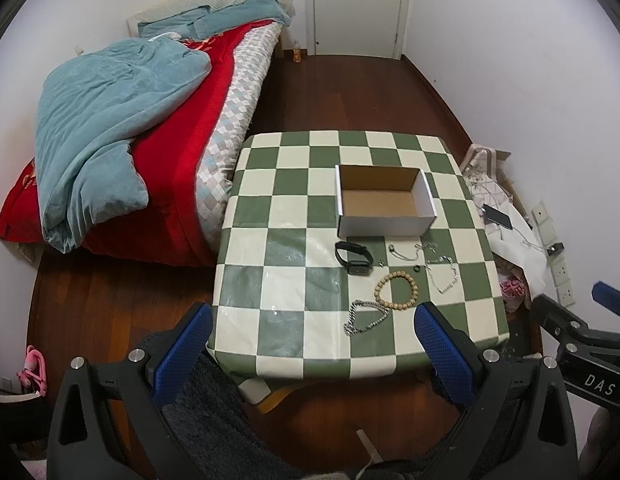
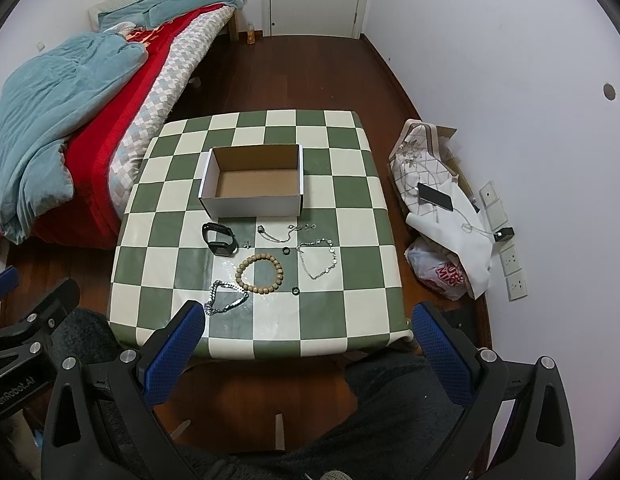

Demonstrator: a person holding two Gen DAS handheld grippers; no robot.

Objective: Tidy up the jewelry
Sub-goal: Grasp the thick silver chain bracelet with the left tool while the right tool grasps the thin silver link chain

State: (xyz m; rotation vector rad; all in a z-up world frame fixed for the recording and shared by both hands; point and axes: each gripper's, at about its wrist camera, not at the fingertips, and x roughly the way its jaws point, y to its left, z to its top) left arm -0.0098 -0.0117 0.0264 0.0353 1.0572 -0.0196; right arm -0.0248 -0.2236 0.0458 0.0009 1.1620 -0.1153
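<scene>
Table [image 2: 350, 184] edges stay clear, with open checkered cloth left of the box [image 2: 252, 200]. Jewelry lies just before that empty white cardboard box: black band [image 2: 219, 238], wooden bead bracelet [image 2: 259, 274], thick silver chain [image 2: 224, 299], thin chains [image 2: 319, 258], small rings [image 2: 295, 290]. Left gripper [image 1: 310, 356] and right gripper [image 2: 308, 354] hang spread wide, holding nothing, over the near edge.

White walls [image 2: 490, 40] are closing in a small room over a dark red-brown wooden floor [image 2: 310, 76]. A white door [image 1: 356, 4] is standing shut at the far end. Along the left, a bed [image 1: 214, 128] is carrying a red cover and a rumpled teal blanket [image 1: 110, 120]. Even, soft light is filling the room.
</scene>
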